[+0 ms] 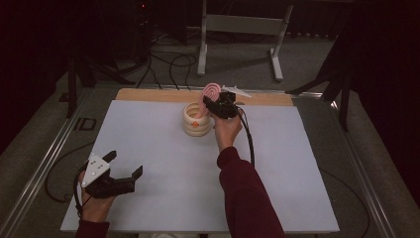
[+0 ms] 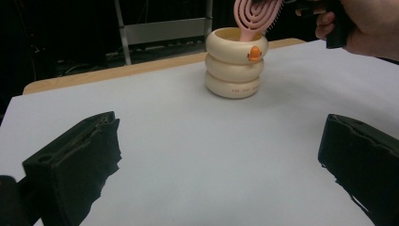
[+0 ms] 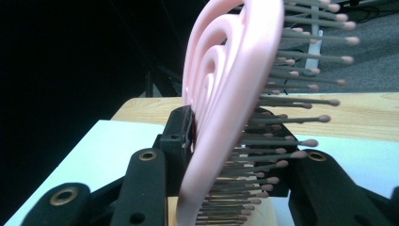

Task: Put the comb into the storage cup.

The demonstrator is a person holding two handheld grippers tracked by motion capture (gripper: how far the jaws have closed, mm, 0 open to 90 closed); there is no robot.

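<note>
Pink hairbrush [image 1: 211, 92], pinched in the right tongs [image 1: 214, 106], hangs handle-down in the cream ringed holder [image 1: 196, 120] near the worktop's [image 1: 163, 148] far edge, probably unseated: lower it straight; left tongs [image 1: 125, 164] rest spread.

Your surface [image 1: 148, 148] is covered by a white sheet, with a strip of bare light wood [image 1: 148, 94] showing along its far edge. Metal rails [image 1: 44, 163] run down both sides of it. Beyond it you have grey carpeted floor [image 1: 237, 64], where black cables [image 1: 168, 62] trail loosely beside a grey metal stand [image 1: 242, 25] with two legs. The room behind is dark, nearly black, and the light falls mostly on the sheet.
</note>
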